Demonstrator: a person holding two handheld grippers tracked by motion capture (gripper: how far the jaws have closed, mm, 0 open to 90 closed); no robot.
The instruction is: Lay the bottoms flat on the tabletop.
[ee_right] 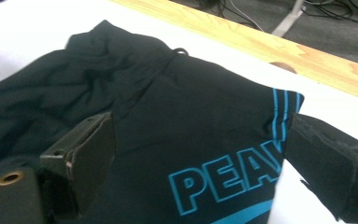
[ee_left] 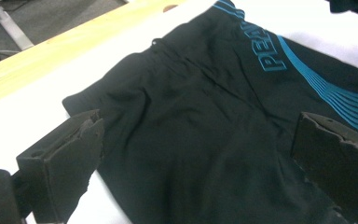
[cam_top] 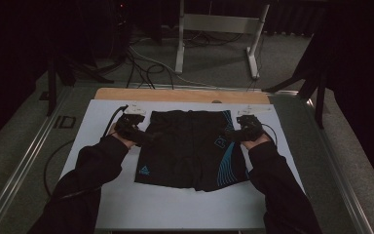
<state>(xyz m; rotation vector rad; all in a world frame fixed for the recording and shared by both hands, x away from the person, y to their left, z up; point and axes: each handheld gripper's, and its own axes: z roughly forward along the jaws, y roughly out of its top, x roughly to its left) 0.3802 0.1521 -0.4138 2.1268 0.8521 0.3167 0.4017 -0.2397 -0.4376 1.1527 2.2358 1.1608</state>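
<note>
**Shorts spread flat, fold yet to begin**

I hold my left claw (cam_top: 137, 132) and right claw (cam_top: 238, 129) at the two sides of the black shorts (cam_top: 190, 146), which lie flat mid-table, waistband toward the far edge. Both claws stand apart, jaws wide, gripping nothing. The spreading looks done; any folding is still ahead, I judge. The high view shows the whole garment and both leg hems; my gripper views bring out the waistband wrinkles and the blue lettering (ee_right: 223, 179) on one leg.

Left tongs (cam_top: 137, 134) jaws spread wide; right tongs (cam_top: 239, 130) likewise; forearms converging.
</note>
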